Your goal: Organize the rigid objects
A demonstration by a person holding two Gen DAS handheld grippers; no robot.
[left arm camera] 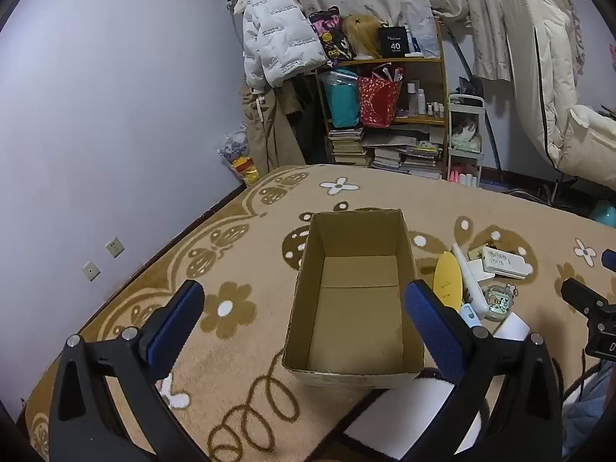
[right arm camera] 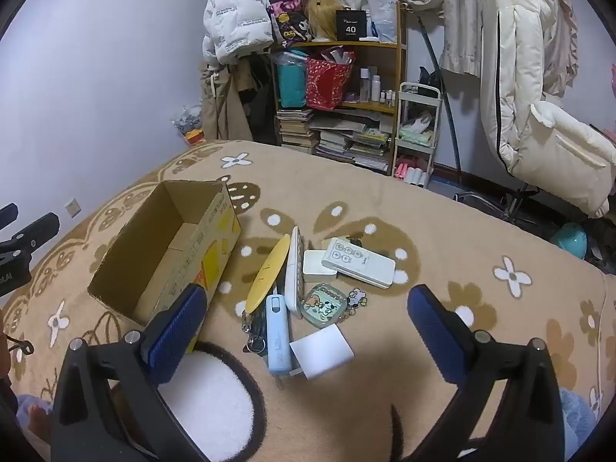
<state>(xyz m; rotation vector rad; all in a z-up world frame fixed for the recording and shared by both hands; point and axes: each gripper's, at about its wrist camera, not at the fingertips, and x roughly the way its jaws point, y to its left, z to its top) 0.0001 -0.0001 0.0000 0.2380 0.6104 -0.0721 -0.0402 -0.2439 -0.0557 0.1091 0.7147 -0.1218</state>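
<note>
Pile of rigid bits sits on the blanket (right arm camera: pixel 442 211), just R of the cardboard box (right arm camera: pixel 169 246), none in the box yet. Pile contents: white remote (right arm camera: pixel 358 262) lying across a white case (right arm camera: pixel 317 265); yellow oval piece (right arm camera: pixel 269 273) leaning beside a long white bar (right arm camera: pixel 294 269); light-blue device (right arm camera: pixel 278 337) w/ a keyring (right arm camera: pixel 255 340) touching its L side; white square block (right arm camera: pixel 322 350) nearest the cam; clear cartoon charm case (right arm camera: pixel 322 305) in the middle.

Box is open-top and looks empty inside, long axis running away from the L cam. Prob placed right next to the pile so each transfer is short.

Right gripper (right arm camera: pixel 308 319): fingers spread wide, nothing between them, hovering above the near end of the pile. Blue device and white block sit between the pads (right arm camera: pixel 175 331) in view, so likely first pick candidates imo.

Left gripper (left arm camera: pixel 304 319): also spread wide, holding nothing, lined up over the box w/ pads either side of it. Guess: staged to steady the box or just parked.

Task progress: basically at start. Risk: items overlap, so grabbing one may drag neighbours; keyring esp.

Bg: bookshelf (right arm camera: pixel 346 88), hanging white jacket (right arm camera: pixel 235 7), not involved.
</note>
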